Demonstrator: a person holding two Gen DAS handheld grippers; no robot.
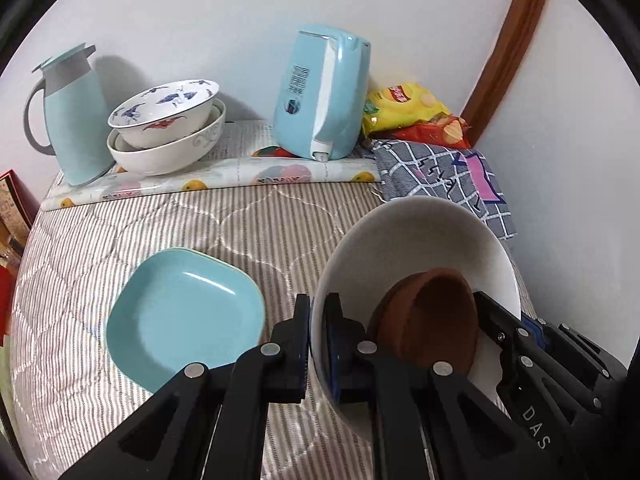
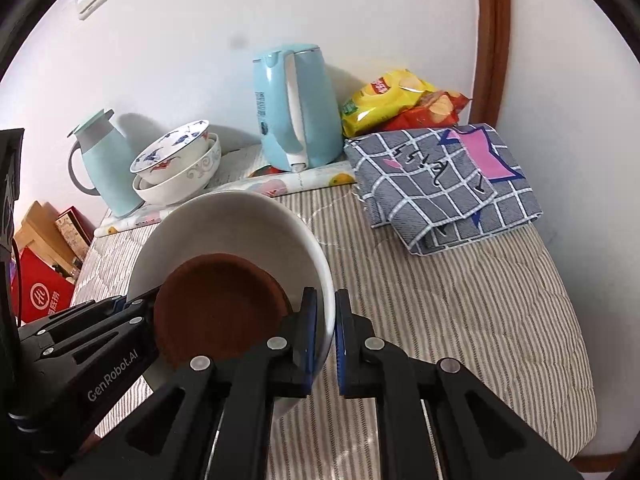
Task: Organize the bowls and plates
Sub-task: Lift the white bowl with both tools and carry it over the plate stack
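Note:
A large white bowl (image 1: 420, 232) (image 2: 224, 220) hangs tilted above the striped bedding, with brown dishes (image 1: 432, 316) (image 2: 216, 308) stacked inside it. My left gripper (image 1: 318, 340) is shut on the bowl's left rim, one finger inside and one outside. My right gripper (image 2: 326, 340) is shut on the opposite rim in the same way; it also shows in the left wrist view as the right gripper (image 1: 516, 340). A teal square plate (image 1: 184, 312) lies on the bedding to the left of the bowl. Two patterned bowls (image 1: 168, 124) (image 2: 176, 164) sit nested at the back.
A teal kettle (image 1: 320, 92) (image 2: 296, 108) and a teal jug (image 1: 72, 116) (image 2: 104, 160) stand by the wall on a fruit-print mat (image 1: 224, 176). Snack bags (image 1: 408, 108) (image 2: 400, 100) and a folded checked cloth (image 1: 444, 176) (image 2: 440, 184) lie at the back right. Boxes (image 2: 44, 276) stand off the bed's left edge.

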